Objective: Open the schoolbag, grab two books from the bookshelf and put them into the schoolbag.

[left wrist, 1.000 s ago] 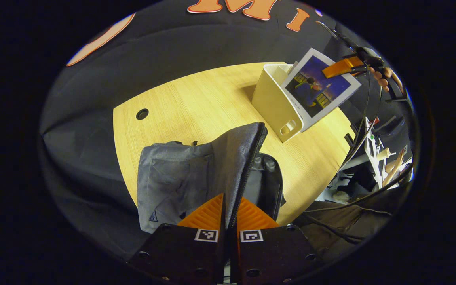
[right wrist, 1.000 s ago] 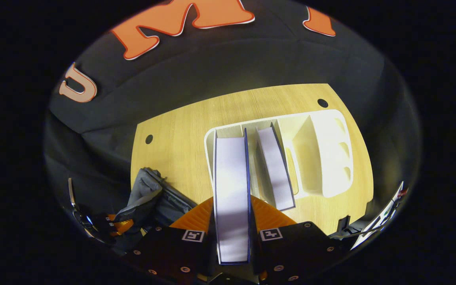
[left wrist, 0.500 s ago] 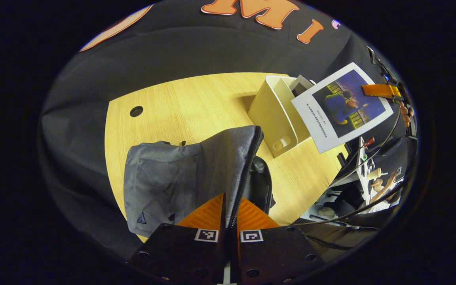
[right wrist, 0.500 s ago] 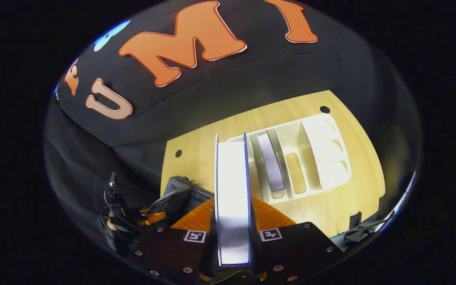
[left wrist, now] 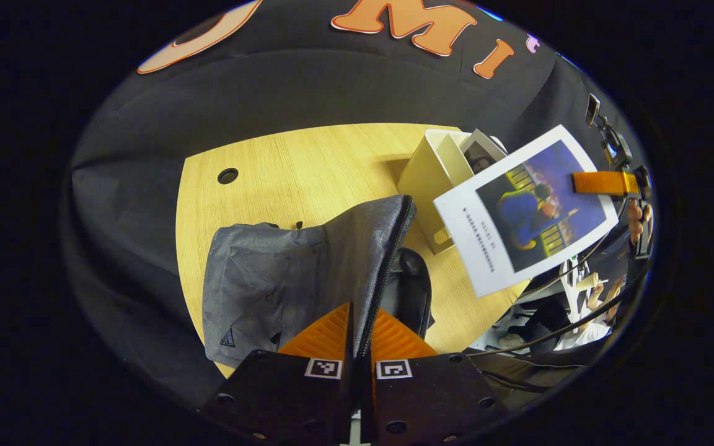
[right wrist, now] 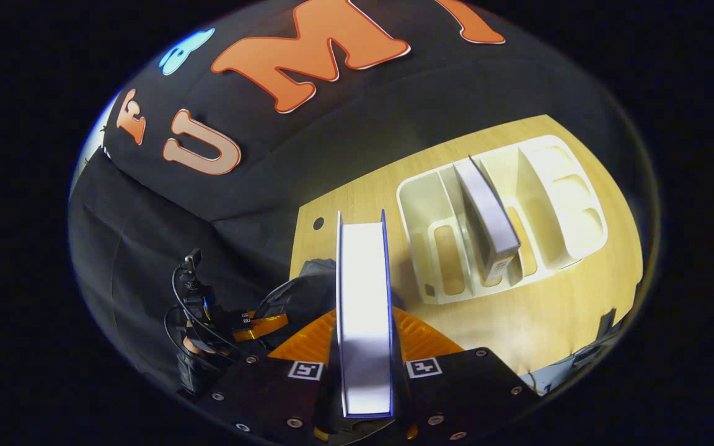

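Note:
In the left gripper view my left gripper (left wrist: 357, 317) is shut on the raised flap of the grey schoolbag (left wrist: 270, 282), pinching it along the zipper edge and holding the bag open on the table. My right gripper (right wrist: 364, 322) is shut on a book (right wrist: 363, 297), seen edge-on between its fingers. The left gripper view shows that book (left wrist: 527, 207) in the air, cover with a blue picture, right of the bag, with the right gripper (left wrist: 605, 183) on its far edge. A second book (right wrist: 487, 217) stands in the white bookshelf (right wrist: 558, 186).
The bookshelf (left wrist: 424, 179) stands at the back right of the wooden table (left wrist: 307, 167), behind the held book. The schoolbag (right wrist: 298, 291) lies left of my right gripper, with the left gripper (right wrist: 258, 324) beside it. Cables and a person show beyond the table's right edge.
The right gripper has lifted the book out of the bookshelf and carried it away from the shelf, nearer the bag. The left gripper keeps hold of the flap, shifted only slightly.

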`<action>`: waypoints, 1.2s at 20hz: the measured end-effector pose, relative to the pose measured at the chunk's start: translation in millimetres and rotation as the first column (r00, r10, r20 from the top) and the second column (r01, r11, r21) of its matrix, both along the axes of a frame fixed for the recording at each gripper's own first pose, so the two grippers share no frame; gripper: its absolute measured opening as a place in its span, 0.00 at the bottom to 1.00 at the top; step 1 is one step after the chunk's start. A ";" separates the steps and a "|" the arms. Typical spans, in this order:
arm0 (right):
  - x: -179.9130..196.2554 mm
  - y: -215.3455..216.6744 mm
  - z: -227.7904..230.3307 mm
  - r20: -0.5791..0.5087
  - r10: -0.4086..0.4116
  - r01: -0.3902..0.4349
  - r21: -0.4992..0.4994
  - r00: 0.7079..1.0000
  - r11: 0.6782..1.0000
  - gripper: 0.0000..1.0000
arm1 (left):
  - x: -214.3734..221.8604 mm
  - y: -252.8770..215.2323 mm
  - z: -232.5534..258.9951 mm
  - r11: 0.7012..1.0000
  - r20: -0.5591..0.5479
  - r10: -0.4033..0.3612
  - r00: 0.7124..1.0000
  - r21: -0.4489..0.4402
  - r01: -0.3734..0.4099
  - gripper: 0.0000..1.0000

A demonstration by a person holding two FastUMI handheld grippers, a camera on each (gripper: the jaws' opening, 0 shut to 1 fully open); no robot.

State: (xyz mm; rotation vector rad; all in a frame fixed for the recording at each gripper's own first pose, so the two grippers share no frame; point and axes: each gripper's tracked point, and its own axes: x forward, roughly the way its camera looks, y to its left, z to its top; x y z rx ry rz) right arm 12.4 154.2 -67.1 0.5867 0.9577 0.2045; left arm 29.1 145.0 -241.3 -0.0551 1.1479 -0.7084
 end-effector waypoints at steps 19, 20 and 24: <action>28.5 162.2 -148.0 -0.030 -0.249 0.234 0.467 0.968 0.853 0.33 | -12.0 6.8 10.9 0.994 0.042 0.056 0.998 -0.094 -0.051 0.06; 29.2 168.4 -150.5 -0.017 -0.255 0.232 0.473 0.967 0.850 0.34 | -13.4 6.3 10.5 0.993 0.043 0.060 0.997 -0.102 -0.055 0.06; 35.1 197.9 -165.5 0.041 -0.241 0.194 0.471 0.970 0.860 0.34 | -18.9 -1.9 9.1 0.994 0.051 0.049 0.997 -0.101 -0.044 0.06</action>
